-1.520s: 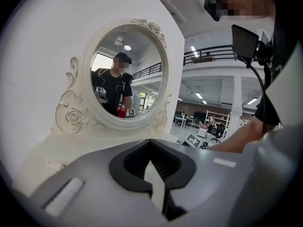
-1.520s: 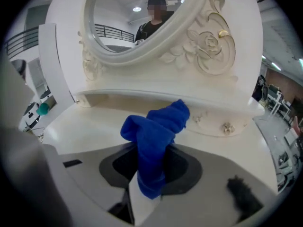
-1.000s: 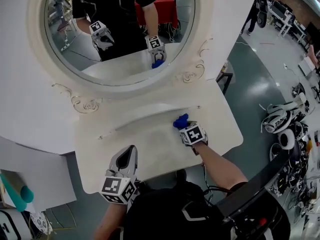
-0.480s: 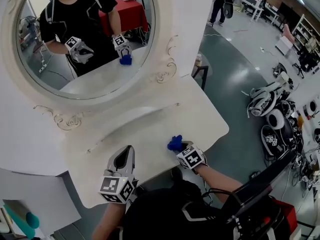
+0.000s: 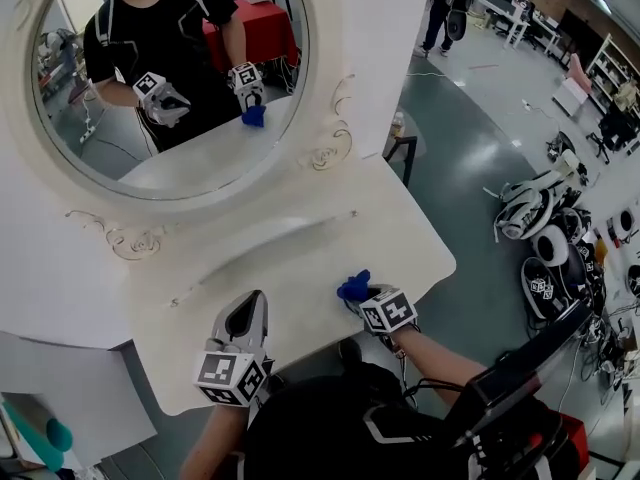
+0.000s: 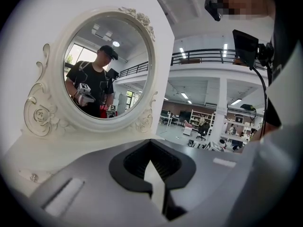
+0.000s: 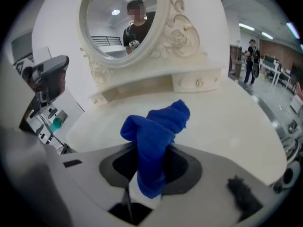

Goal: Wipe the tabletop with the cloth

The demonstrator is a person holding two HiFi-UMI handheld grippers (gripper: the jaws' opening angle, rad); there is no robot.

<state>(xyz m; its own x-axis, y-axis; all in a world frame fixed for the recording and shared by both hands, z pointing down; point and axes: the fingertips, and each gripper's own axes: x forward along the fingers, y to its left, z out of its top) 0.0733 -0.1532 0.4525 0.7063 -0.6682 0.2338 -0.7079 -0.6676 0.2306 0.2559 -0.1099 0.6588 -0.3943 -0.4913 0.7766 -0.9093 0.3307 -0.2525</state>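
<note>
A white vanity tabletop (image 5: pixel 300 268) lies below me, seen also in the right gripper view as the tabletop (image 7: pixel 227 112). My right gripper (image 5: pixel 362 298) is near the table's front edge, right of centre, shut on a bunched blue cloth (image 5: pixel 353 287). That cloth (image 7: pixel 156 131) rises in a folded wad from between the jaws of the right gripper (image 7: pixel 144 183). My left gripper (image 5: pixel 252 308) hovers over the front left part of the table, its jaws together and holding nothing. In its own view the left gripper (image 6: pixel 152 169) points at the mirror.
A large oval mirror (image 5: pixel 170 78) in a carved white frame stands at the table's back and reflects the person and both grippers. A low drawer ledge (image 5: pixel 260 233) runs under it. Beyond the table's right edge (image 5: pixel 445 263), headsets and gear (image 5: pixel 545 218) lie on the floor.
My right gripper has drawn the blue cloth toward the table's front edge. The left gripper has stayed where it was. The head view has swung to the right.
</note>
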